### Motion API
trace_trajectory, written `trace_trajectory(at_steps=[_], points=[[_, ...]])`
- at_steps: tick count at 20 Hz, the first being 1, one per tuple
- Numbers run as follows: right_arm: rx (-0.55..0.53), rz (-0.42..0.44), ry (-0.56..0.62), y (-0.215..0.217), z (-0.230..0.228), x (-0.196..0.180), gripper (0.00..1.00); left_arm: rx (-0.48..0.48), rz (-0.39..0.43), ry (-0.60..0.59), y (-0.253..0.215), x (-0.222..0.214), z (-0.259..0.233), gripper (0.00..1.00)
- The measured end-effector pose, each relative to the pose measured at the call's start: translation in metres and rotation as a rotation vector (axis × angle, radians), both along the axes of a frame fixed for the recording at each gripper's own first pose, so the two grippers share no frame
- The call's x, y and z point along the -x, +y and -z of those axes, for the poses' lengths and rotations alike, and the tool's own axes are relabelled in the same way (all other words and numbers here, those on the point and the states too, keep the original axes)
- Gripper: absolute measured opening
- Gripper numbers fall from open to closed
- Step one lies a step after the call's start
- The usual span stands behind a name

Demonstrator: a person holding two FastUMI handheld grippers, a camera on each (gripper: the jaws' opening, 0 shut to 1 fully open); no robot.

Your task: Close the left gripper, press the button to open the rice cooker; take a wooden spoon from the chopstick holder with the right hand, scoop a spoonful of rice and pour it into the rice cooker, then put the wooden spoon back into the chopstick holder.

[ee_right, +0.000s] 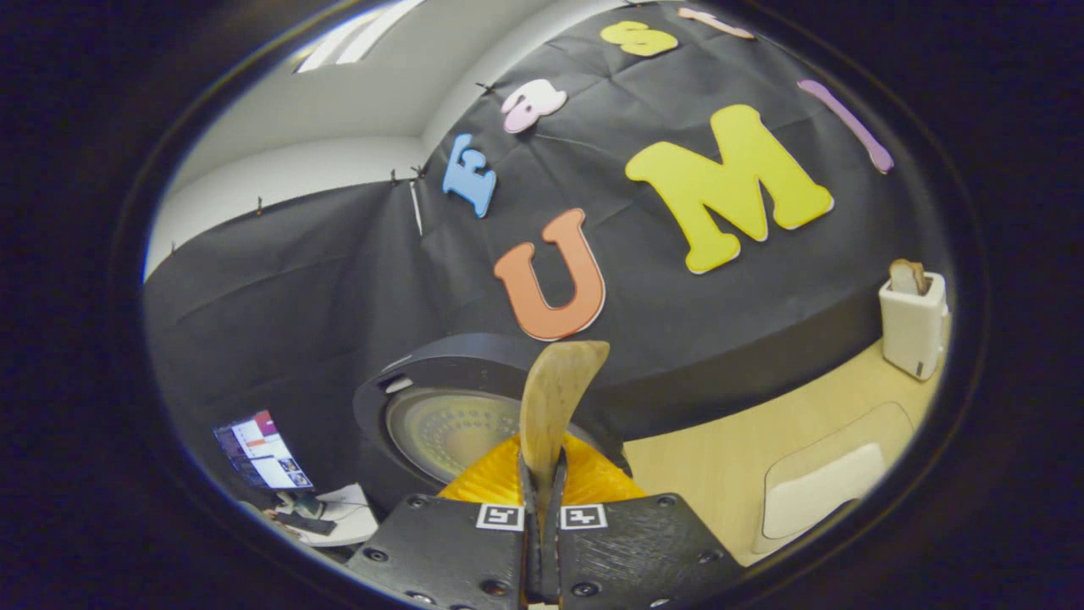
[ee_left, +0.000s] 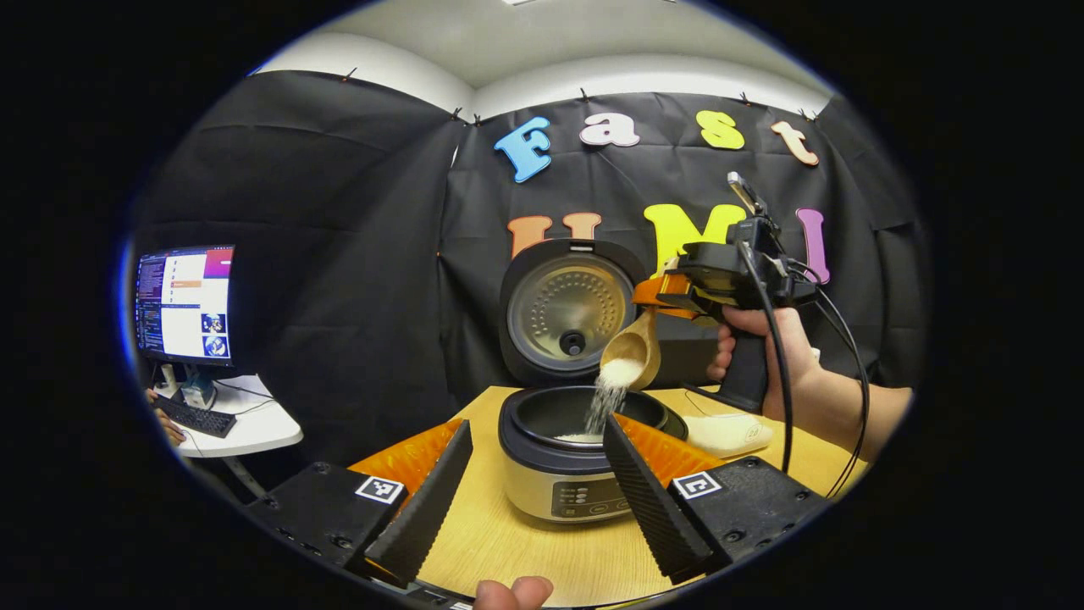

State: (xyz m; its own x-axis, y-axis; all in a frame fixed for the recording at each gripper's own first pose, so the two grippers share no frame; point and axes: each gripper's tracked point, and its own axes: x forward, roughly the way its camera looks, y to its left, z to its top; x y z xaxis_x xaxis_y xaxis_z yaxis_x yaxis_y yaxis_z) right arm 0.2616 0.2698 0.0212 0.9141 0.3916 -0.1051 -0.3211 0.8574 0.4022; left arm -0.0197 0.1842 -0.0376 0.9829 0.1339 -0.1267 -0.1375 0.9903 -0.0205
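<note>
The right gripper (ee_right: 542,487) has its jaws pinched tight on the flat handle of the pale wooden spoon (ee_right: 555,398), which stands up between them in the right gripper view. In the left gripper view that same gripper (ee_left: 677,292) holds the spoon (ee_left: 631,349) tilted bowl-down over the open pot, and a thin stream of white rice (ee_left: 603,405) falls from the bowl into the dark inner pot of the round grey-and-black rice cooker (ee_left: 559,474), whose lid stands upright behind it. A small heap of rice already lies on the pot's bottom.

The left gripper (ee_left: 533,483) hangs in front of the cooker with its jaws spread apart, holding nothing, near the front edge of the light wooden table (ee_left: 500,542).

The spoon's bowl sits toward the right side of the pot's rim, so a further tilt or a drift to the right could send grains over the rim onto the table. The grip is on a thin, smooth handle; a twist of the wrist could let it swivel between the fingers. The white chopstick holder (ee_right: 913,326) stands near the far right edge of the table, well apart from the cooker, so carrying the spoon across before it is empty would scatter rice along the way.
</note>
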Motion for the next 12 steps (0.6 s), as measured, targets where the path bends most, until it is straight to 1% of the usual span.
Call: trace_trajectory(at_steps=[6,9,12], points=[[0.094,-0.007,-0.061,0.007,-0.008,0.004,0.01,0.003,0.012,-0.014,-0.001,0.0,-0.003,0.99],[0.191,0.02,-0.14,0.003,-0.017,0.006,0.01,0.024,0.012,-0.014,0.001,-0.001,-0.001,0.99],[0.25,0.0,-0.191,0.009,-0.023,0.009,0.01,0.034,0.009,-0.014,0.003,0.0,-0.002,0.99]])
